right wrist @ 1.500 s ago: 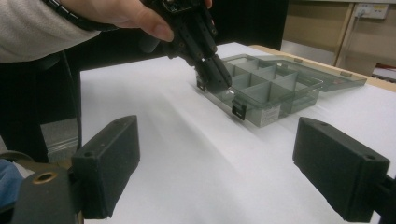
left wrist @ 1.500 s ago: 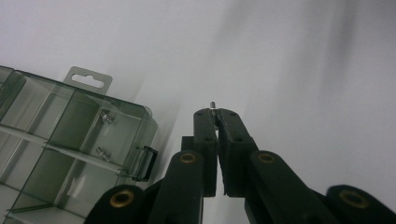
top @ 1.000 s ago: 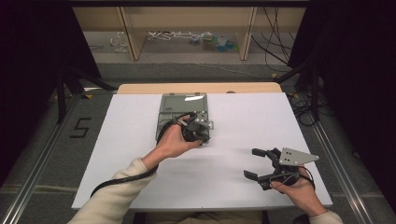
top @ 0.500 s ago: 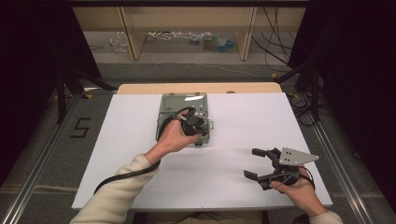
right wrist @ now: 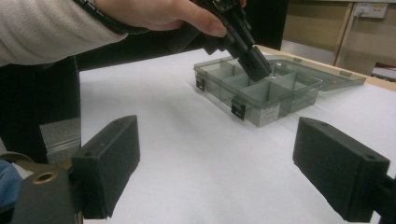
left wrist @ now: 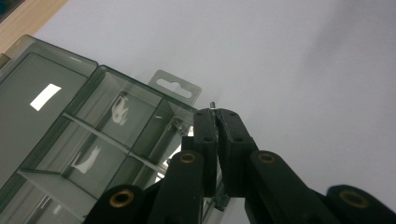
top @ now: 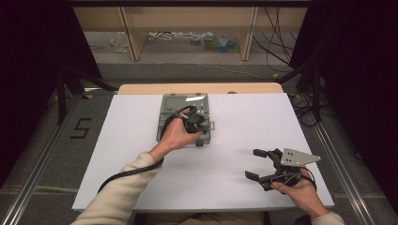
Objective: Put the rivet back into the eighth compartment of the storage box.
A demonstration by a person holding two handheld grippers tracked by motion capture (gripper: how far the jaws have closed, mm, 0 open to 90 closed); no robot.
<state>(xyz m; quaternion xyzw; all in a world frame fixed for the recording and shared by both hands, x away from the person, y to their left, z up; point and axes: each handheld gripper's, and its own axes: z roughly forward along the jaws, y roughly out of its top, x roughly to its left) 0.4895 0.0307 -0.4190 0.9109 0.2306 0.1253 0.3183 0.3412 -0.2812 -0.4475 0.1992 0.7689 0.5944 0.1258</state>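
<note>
— What do we have pinched in the left gripper (left wrist: 215, 113)?
— A tiny metal pin (left wrist: 212, 105), just its tip poking out between the jaws, which are pressed together on it. We hold it above the near corner of the smoky compartment box (top: 185, 119), whose lid lies open.
— And where does the box sit?
— On the white worktop (top: 244, 122), toward its far middle.
— Our right gripper (top: 257, 164)?
— Spread wide, holding nothing, low over the worktop's near right, well apart from the box.

Wooden shelving (top: 187, 33) behind white table (top: 117, 140); grey floor (top: 37, 154).
</note>
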